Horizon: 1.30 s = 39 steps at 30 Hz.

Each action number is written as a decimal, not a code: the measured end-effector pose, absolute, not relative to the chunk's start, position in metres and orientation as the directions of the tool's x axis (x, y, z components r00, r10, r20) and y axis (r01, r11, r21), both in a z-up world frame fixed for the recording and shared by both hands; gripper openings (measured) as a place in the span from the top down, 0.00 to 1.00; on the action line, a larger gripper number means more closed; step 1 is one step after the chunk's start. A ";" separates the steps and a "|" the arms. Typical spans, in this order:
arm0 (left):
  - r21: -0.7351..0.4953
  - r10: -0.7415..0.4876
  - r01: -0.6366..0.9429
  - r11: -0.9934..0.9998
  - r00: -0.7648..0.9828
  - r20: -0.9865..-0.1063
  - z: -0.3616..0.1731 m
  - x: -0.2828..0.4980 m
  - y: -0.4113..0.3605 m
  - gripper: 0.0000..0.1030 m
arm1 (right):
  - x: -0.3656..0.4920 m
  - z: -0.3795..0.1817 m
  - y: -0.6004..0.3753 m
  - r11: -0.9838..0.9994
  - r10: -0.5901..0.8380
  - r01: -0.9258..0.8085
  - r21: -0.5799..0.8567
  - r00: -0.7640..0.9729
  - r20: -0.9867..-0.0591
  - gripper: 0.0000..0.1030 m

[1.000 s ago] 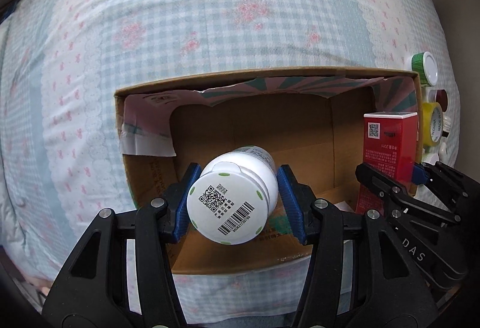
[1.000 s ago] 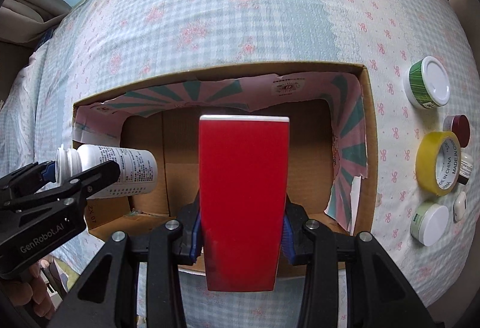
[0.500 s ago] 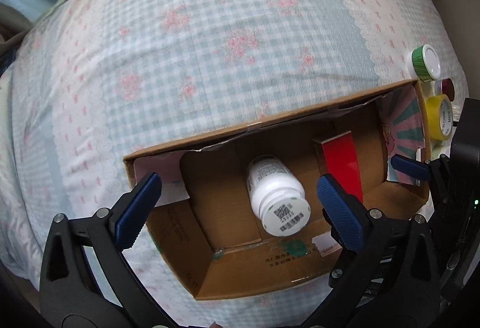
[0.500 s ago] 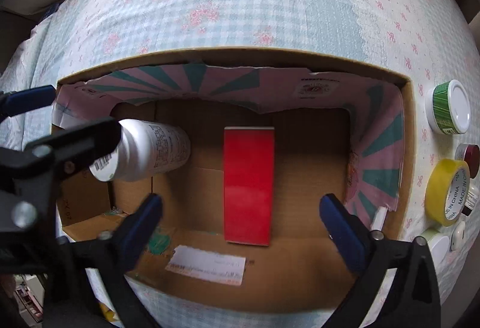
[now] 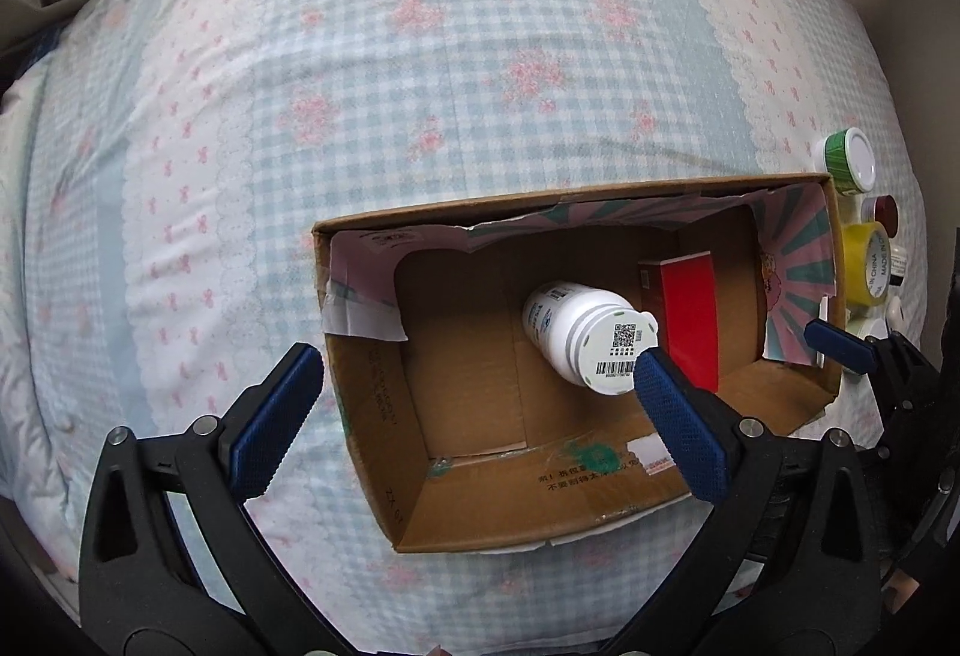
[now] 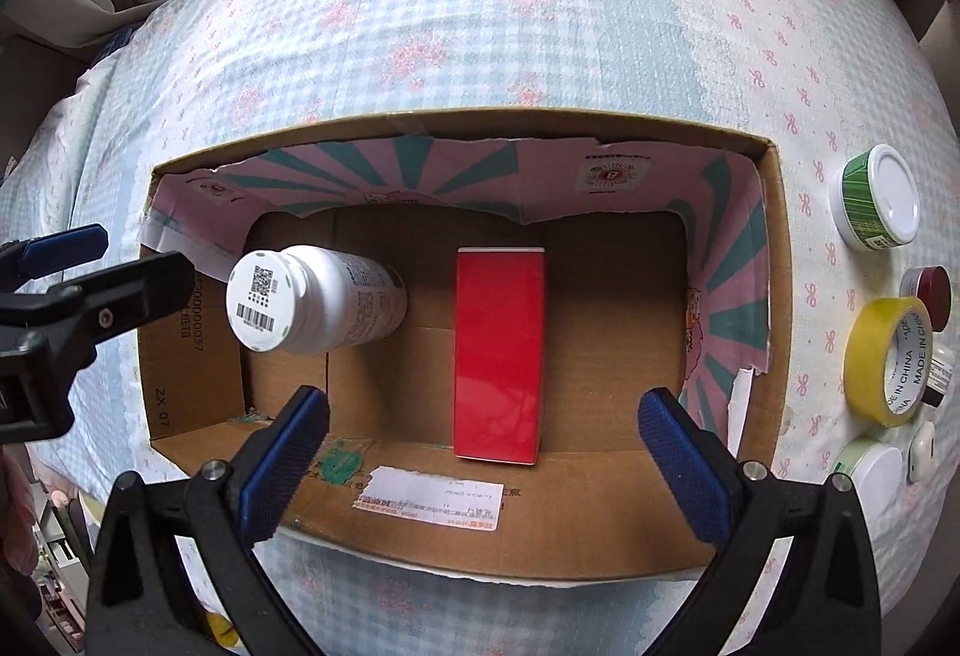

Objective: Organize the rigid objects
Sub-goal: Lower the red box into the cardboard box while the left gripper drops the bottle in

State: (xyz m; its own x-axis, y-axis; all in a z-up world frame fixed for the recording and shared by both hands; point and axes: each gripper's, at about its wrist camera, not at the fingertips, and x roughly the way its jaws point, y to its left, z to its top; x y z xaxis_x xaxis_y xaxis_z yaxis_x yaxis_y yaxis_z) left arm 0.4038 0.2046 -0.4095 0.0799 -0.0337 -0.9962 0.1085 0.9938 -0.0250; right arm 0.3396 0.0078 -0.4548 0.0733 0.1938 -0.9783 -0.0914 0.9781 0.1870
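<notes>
- Hovering over the cardboard box (image 6: 774, 296) on the bed (image 6: 480, 26), the right claw (image 6: 480, 434) is spread wide with nothing between its blue pads; the left claw (image 5: 474, 410) is likewise wide open and empty.
- Inside the box lie the white bottle (image 6: 318, 299), on its side toward the left, and the red carton (image 6: 499, 350), flat in the middle, a little apart from each other.
- Outside, just beside the box's right wall, wait a green-banded jar (image 6: 879, 203), a dark red cap (image 6: 927, 287), a yellow tape roll (image 6: 888, 359) and a pale lidded tub (image 6: 873, 476), clustered close together.
- The jar and tub look light, stiff and smooth-sided, so they would likely slip unless pinched squarely across the round wall, below the lid.
- The tape roll should be rigid and easy: grip across its outer band, or across one side of the ring.
- The soft bedding may let pieces tip when pressed.
</notes>
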 end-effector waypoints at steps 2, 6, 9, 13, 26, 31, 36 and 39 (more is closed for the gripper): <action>-0.024 -0.035 0.106 0.994 0.097 -0.995 -0.401 0.399 0.206 0.00 | 0.351 -0.446 0.012 0.979 0.191 -0.091 0.184 0.084 -0.978 0.00; -0.020 -0.035 0.105 0.994 0.139 -0.990 -0.380 0.387 0.207 0.00 | 0.347 -0.430 0.016 0.981 0.178 -0.106 0.166 0.115 -0.977 0.00; -0.018 -0.037 0.105 0.994 0.176 -0.984 -0.360 0.373 0.209 0.00 | 0.339 -0.410 0.018 0.979 0.179 -0.123 0.161 0.154 -0.972 0.00; -0.013 -0.036 0.105 0.994 0.222 -0.974 -0.333 0.349 0.211 0.00 | 0.326 -0.381 0.022 0.981 0.166 -0.137 0.140 0.200 -0.966 0.00; -0.061 -0.129 0.200 0.978 0.347 -0.929 -0.256 0.282 0.185 0.00 | 0.266 -0.288 -0.022 0.995 0.081 0.020 0.093 0.333 -0.939 0.00; -0.076 -0.171 0.264 0.961 0.358 -0.918 -0.250 0.267 0.146 0.00 | 0.240 -0.263 -0.066 0.992 0.009 0.116 0.056 0.374 -0.927 0.00; -0.092 -0.196 0.300 0.950 0.338 -0.921 -0.253 0.256 0.099 0.00 | 0.217 -0.255 -0.131 0.982 -0.032 0.184 0.047 0.403 -0.914 0.00; -0.087 -0.198 0.323 0.942 0.327 -0.924 -0.259 0.253 0.063 0.00 | 0.209 -0.255 -0.173 0.978 -0.029 0.200 0.060 0.416 -0.909 0.00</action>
State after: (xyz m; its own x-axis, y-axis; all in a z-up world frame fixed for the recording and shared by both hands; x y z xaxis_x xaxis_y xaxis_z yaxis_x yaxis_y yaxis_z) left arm 0.2533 0.0632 -0.2586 0.3269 -0.1976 -0.9242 0.3234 0.9423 -0.0871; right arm 0.2090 -0.1734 -0.2554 0.4158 -0.0290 -0.9090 0.2002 0.9779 0.0604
